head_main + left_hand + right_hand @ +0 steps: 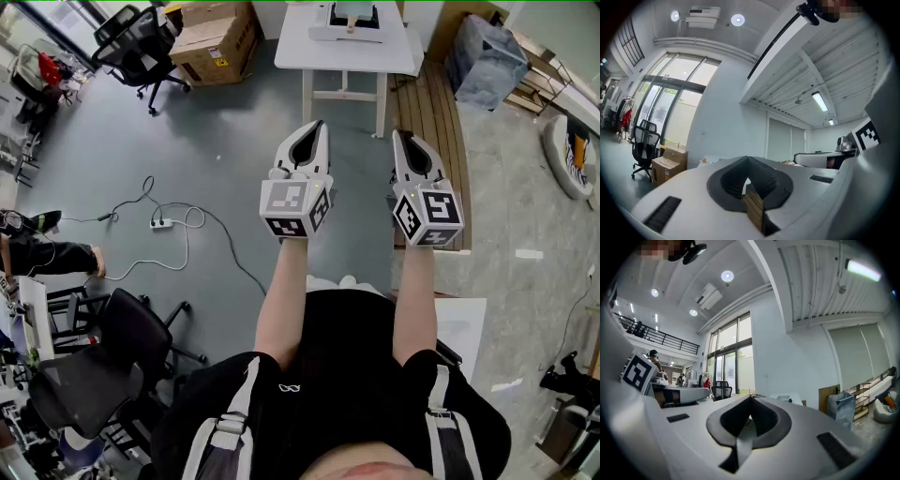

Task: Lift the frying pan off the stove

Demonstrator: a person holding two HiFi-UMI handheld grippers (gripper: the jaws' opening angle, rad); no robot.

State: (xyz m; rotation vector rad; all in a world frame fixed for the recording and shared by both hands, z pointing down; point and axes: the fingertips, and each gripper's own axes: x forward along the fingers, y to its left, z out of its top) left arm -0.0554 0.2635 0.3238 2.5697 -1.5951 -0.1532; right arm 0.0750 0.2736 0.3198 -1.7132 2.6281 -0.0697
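Frying pan in no view; left tool [316,130], right tool [400,138] both jaws together, empty, level above floor [225,141].

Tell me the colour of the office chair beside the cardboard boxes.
Black; the office chair shows best in the head view.

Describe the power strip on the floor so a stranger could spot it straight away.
In the head view, look at the grey floor left of the left gripper. The power strip lies there, a small white bar amid looping white and black cables, the only solid block among thin lines.
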